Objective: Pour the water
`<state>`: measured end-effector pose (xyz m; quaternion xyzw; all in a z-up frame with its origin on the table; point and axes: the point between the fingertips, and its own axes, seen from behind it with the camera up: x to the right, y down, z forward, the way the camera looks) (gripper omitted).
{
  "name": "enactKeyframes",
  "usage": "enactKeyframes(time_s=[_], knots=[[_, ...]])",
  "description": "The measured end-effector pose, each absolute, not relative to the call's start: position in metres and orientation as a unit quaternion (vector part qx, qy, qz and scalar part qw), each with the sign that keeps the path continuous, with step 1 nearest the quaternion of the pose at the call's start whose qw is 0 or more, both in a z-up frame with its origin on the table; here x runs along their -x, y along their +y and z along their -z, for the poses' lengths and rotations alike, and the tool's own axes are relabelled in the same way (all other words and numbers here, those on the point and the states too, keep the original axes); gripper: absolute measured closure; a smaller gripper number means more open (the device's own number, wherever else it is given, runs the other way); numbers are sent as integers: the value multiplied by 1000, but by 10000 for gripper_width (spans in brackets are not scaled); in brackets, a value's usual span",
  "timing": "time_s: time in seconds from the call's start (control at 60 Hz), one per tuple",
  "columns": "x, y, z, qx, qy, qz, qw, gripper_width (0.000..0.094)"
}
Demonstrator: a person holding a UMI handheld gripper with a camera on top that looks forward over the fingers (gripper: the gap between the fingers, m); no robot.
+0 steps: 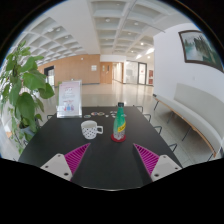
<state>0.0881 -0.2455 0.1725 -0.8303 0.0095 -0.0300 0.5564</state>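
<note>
Print on the sign (69, 98) behind the mug (91, 129) unreadable; gripper (109, 159) fingers spread apart, holding nothing, with the bottle (119, 122) just right of the mug on the dark table (110, 165), plant (20, 85) far left.

A dark table (100, 150) carries three things. A white mug (90, 129) with dark dots stands on it, handle turned toward the bottle. Just beside the mug stands an upright bottle (119, 123), green with a red band and cap. Behind the mug, farther back, a white sign stand (69, 99) stands upright.
</note>
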Motion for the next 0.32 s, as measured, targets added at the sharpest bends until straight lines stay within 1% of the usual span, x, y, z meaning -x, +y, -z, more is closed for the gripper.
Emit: enactKeyframes(time_s=[0.183, 0.317], knots=[[-93, -263, -183, 821, 1, 57, 568, 76], [-97, -263, -183, 814, -13, 75, 576, 78]])
